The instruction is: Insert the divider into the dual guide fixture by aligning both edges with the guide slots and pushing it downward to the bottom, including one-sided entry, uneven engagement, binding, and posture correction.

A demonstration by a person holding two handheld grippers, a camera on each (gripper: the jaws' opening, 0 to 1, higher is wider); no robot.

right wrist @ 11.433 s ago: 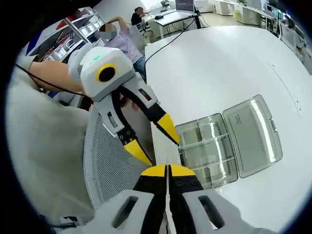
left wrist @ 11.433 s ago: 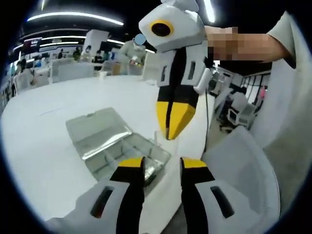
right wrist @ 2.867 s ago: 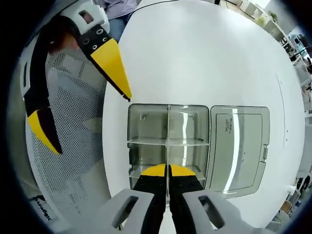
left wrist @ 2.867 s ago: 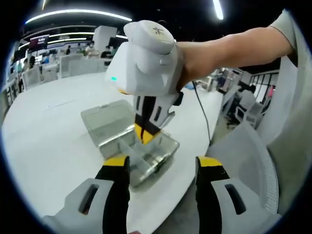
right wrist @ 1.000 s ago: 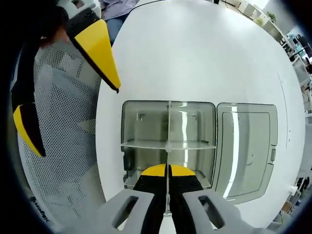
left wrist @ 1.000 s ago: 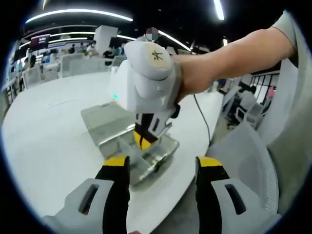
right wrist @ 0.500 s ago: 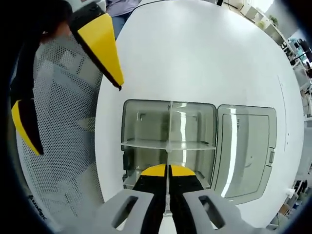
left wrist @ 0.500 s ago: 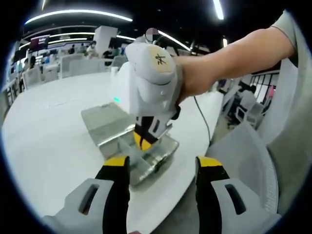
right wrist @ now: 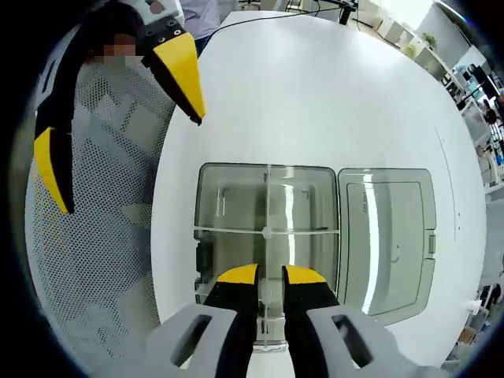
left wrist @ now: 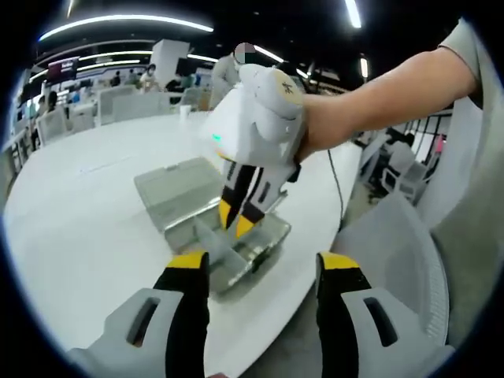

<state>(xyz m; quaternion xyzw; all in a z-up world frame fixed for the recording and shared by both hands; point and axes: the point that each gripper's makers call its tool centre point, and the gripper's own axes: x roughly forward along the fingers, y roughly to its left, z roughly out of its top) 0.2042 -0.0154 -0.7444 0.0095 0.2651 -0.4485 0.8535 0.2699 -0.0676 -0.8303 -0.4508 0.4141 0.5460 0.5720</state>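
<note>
A clear plastic box [right wrist: 228, 205] lies open on the white table [right wrist: 315, 87], its lid [right wrist: 386, 236] folded flat to the right. A thin clear divider [right wrist: 268, 201] stands lengthwise in the box and crosses a second clear partition [right wrist: 228, 231]. My right gripper [right wrist: 269, 276] is right above the box's near end, its jaws slightly parted on either side of the divider's line. In the left gripper view the right gripper [left wrist: 236, 220] points down into the box [left wrist: 256, 244], held by a hand. My left gripper [left wrist: 264, 264] hangs open near the table edge, off the box, and appears again as the left gripper [right wrist: 134, 164].
A grey mesh chair [right wrist: 94, 260] sits just past the table edge beside the box, the same chair [left wrist: 394, 260]. A black cable [left wrist: 337, 189] runs over the table's far side. Desks and people stand far behind [left wrist: 94, 102].
The right gripper's jaws, shut on the divider half a second ago, have parted. The right gripper has tilted and lifted a little above the box. The left gripper stays open.
</note>
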